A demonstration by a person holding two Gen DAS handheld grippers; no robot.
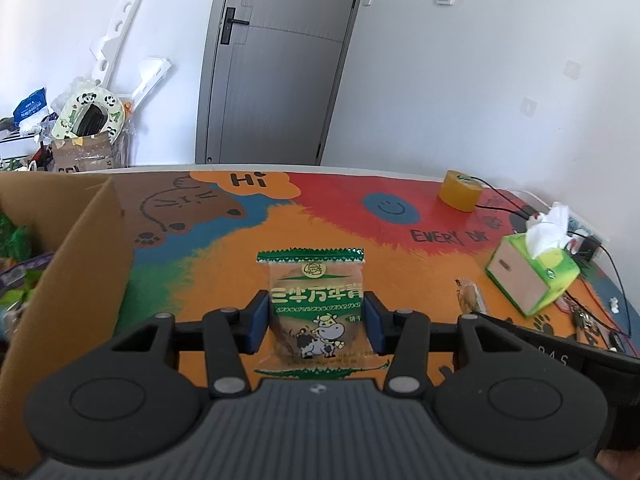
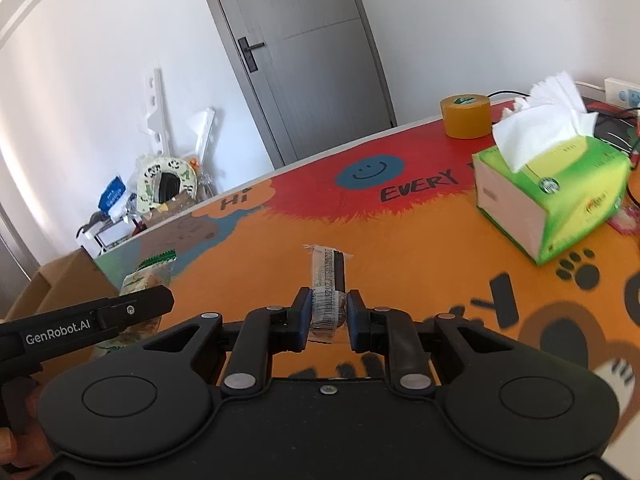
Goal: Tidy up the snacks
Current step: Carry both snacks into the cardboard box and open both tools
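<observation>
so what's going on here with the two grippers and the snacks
A person is sorting snacks with a handheld gripper in each hand. The left gripper is closed on a green biscuit packet with a cartoon cow, held above the colourful table mat. The right gripper is clamped on a slim clear-wrapped snack bar. A cardboard box already holding some packets stands at the left.

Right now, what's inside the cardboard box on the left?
Over the near wall of the cardboard box, green and purple wrappers show, blurred, so they cannot be identified. That wall hides the rest of the inside, bottom included.
</observation>
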